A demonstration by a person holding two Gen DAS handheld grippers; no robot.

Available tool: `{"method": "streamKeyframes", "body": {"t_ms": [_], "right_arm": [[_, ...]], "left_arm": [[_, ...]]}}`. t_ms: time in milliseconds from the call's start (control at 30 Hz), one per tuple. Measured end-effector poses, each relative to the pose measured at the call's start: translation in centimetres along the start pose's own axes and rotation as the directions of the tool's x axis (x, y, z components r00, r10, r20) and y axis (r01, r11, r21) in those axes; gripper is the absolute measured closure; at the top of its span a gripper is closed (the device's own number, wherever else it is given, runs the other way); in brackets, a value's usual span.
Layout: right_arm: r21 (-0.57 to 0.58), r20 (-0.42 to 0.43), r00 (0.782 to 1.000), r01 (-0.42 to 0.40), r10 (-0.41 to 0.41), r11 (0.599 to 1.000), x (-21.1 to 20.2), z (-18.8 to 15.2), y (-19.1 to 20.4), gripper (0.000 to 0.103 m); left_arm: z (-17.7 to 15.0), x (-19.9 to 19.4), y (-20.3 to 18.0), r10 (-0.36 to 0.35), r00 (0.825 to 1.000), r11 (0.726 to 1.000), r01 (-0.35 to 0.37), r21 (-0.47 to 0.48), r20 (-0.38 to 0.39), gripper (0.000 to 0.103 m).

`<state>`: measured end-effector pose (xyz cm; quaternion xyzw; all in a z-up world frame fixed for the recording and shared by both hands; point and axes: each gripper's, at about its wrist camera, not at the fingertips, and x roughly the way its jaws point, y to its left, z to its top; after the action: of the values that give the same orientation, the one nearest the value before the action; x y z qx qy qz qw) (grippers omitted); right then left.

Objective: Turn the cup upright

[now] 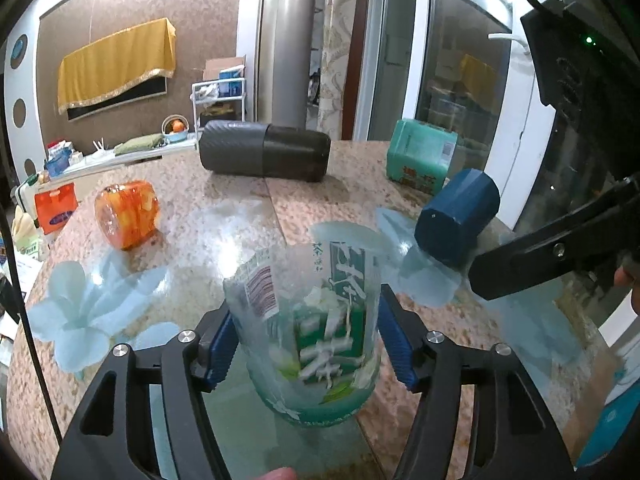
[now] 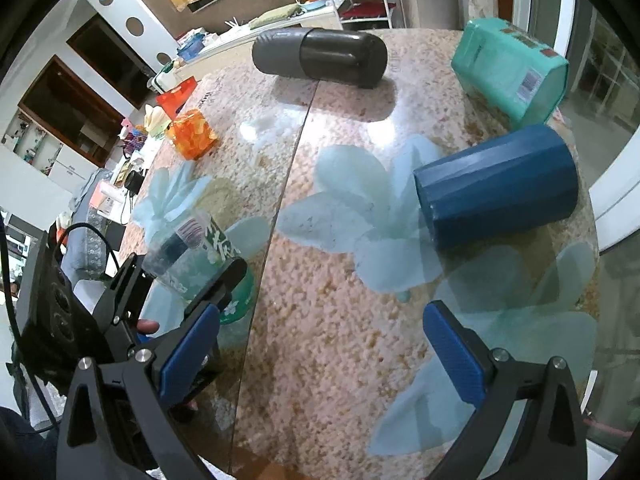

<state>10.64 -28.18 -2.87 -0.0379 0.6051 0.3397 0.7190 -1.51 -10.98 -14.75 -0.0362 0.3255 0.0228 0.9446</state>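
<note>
The left tool [image 1: 306, 346] is clamped on the clear plastic cup [image 1: 308, 332], its blue pads pressing the wall from both sides; the cup has green print and a barcode label. In the right wrist view this cup [image 2: 200, 264] is tilted, the green end low near the table [image 2: 340, 320] and the other end raised toward the back, so it is not upright at this moment. I cannot tell from the pictures which end is the open mouth, and I cannot tell if the low end touches the table. The right tool [image 2: 320, 352] is empty, with its fingers wide apart, and it hangs above the table in front of the dark blue cup [image 2: 496, 188], which lies on its side beside a teal packet [image 2: 512, 76]. I judge that the step in hand is the turning of the clear cup. The next move calls for a slow rotation of the left wrist until the base is flat on the table, and only then a release, because the thin wall can bend or slip under the pads. The blue cup probably waits for the right tool.
</note>
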Motion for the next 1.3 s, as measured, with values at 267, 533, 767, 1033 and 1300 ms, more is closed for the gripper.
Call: {"method": "streamKeyframes", "body": {"t_ms": [267, 533, 767, 1033, 1300], "right_arm": [[-0.006, -0.006, 1.000, 0.003, -0.003, 1.000, -0.1, -0.4, 0.6, 0.001], [0.008, -0.007, 1.000, -0.017, 0.017, 1.000, -1.4, -0.7, 1.5, 0.001], [0.015, 0.009, 0.999, -0.031, 0.031, 0.999, -3.8, -0.4, 3.5, 0.001], [0.045, 0.087, 0.995, -0.056, 0.052, 0.997, -6.9, 1.1, 6.9, 0.001], [0.084, 0.077, 0.996, 0.034, -0.040, 0.996, -7.3, 1.7, 9.0, 0.001]], "left_arm": [[-0.3, -0.7, 0.4, -0.080, 0.997, 0.996, 0.079, -0.034, -0.019, 0.003], [0.8, -2.6, 0.8, -0.138, 0.987, 0.990, 0.135, -0.044, -0.077, 0.000], [3.1, -4.6, 2.5, -0.152, 0.969, 0.985, 0.134, -0.105, -0.196, 0.000], [5.4, -5.3, 4.6, -0.058, 0.910, 0.997, 0.032, -0.068, -0.411, 0.000], [7.7, -6.5, 7.0, -0.036, 0.845, 0.999, 0.038, -0.007, -0.533, 0.000]]}}
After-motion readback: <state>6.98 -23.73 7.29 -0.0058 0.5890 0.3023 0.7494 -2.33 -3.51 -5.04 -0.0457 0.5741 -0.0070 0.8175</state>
